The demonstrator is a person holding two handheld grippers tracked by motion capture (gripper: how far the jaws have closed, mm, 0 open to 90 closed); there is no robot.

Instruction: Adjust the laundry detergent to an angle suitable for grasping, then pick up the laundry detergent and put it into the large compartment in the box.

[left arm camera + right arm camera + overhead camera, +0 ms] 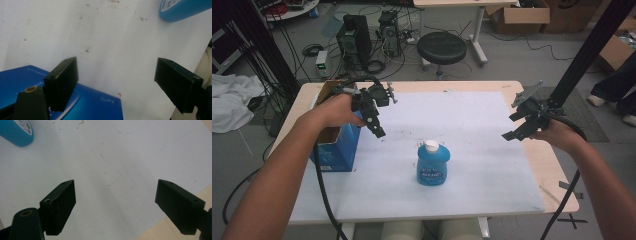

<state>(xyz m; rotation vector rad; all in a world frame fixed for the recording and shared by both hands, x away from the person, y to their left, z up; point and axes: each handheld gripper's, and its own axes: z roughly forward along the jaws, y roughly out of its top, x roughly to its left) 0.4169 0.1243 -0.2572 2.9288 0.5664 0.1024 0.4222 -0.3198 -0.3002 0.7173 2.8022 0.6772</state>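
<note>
The bottle (433,164), blue with a white cap, stands upright on the white sheet (472,125), near its front middle, with bare sheet on every side of it. The blue box (334,147) stands well to its left, at the sheet's left edge. The left gripper (373,117) hangs above the box's right side, jaws spread wide and empty. The right gripper (521,125) hovers over the sheet's right edge, near the bare table (557,175), jaws also spread wide, holding nothing.
</note>
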